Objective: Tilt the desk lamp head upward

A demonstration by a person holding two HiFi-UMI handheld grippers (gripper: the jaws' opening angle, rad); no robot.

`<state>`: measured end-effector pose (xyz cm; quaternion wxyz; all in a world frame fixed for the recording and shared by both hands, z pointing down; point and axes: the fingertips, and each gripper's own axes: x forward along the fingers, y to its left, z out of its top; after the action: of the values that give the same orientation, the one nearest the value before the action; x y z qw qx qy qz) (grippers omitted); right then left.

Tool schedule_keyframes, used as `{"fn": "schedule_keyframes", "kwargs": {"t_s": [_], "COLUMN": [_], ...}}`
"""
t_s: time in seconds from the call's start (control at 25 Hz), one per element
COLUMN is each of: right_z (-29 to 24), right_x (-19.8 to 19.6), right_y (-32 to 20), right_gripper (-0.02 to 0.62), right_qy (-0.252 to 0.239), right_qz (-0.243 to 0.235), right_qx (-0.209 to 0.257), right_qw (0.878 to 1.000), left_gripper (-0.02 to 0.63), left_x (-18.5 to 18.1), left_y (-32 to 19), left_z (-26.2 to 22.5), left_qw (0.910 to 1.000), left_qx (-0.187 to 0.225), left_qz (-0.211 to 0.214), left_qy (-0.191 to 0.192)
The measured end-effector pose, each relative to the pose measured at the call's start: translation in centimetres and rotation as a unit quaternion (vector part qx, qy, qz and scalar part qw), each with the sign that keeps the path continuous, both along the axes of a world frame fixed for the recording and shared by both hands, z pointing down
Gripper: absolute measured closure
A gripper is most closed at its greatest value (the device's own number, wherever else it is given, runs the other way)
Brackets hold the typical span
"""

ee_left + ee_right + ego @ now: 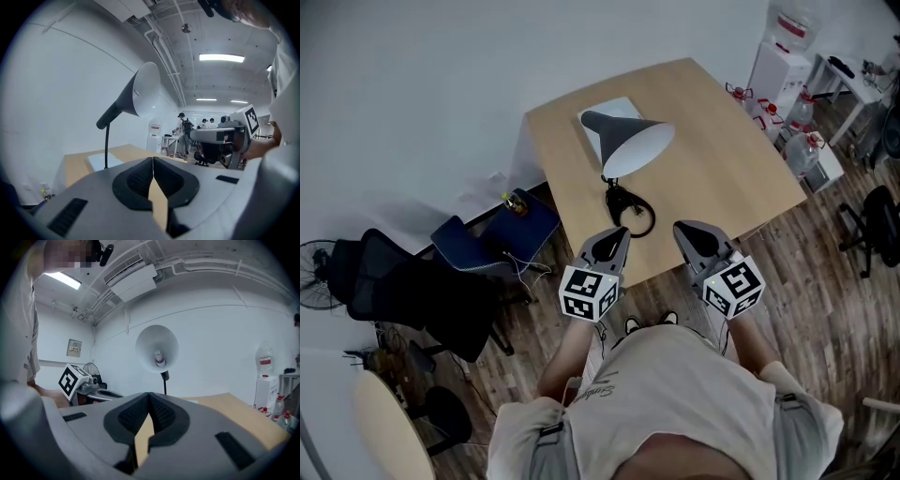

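Grey lamp head (pixel 630 142): untouched.
Left gripper (pixel 616 236): jaws together, empty.
Right gripper (pixel 690 231): same.
Risk: shoving could tip it (probably light).

I look down on a light wooden desk (pixel 722 159). At my left a black office chair (pixel 403 291) stands beside a blue chair (pixel 502 234), with a fan (pixel 314 272) at the edge. A water dispenser (pixel 780 66) and bottles (pixel 802 150) stand off the desk's right side on the plank floor (pixel 825 309).
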<state>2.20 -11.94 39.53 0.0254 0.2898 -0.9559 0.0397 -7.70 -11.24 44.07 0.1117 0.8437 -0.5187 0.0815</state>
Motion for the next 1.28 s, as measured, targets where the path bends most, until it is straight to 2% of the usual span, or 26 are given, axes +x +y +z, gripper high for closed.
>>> {"fn": "schedule_keyframes", "kwargs": {"t_s": [0.32,1.28], "right_z": [-1.6,-1.0], "right_x": [0.3,-0.2], "right_y": [-0.8,-1.0], "right_gripper": [0.6,0.6], "right_qy": [-0.008,0.006], "right_qz": [0.012,0.002], "right_qx": [0.017,0.017], "right_qw": [1.0,1.0], "left_gripper": [0.591,0.591], "left_x": [-0.9,-0.8], "left_y": [-0.3,-0.4], "left_z": [-3.1,-4.2], "left_qw": [0.9995,0.9991], "left_qx": [0.031,0.04], "left_qz": [-0.008,-0.005], "left_qy": [-0.002,0.015]}}
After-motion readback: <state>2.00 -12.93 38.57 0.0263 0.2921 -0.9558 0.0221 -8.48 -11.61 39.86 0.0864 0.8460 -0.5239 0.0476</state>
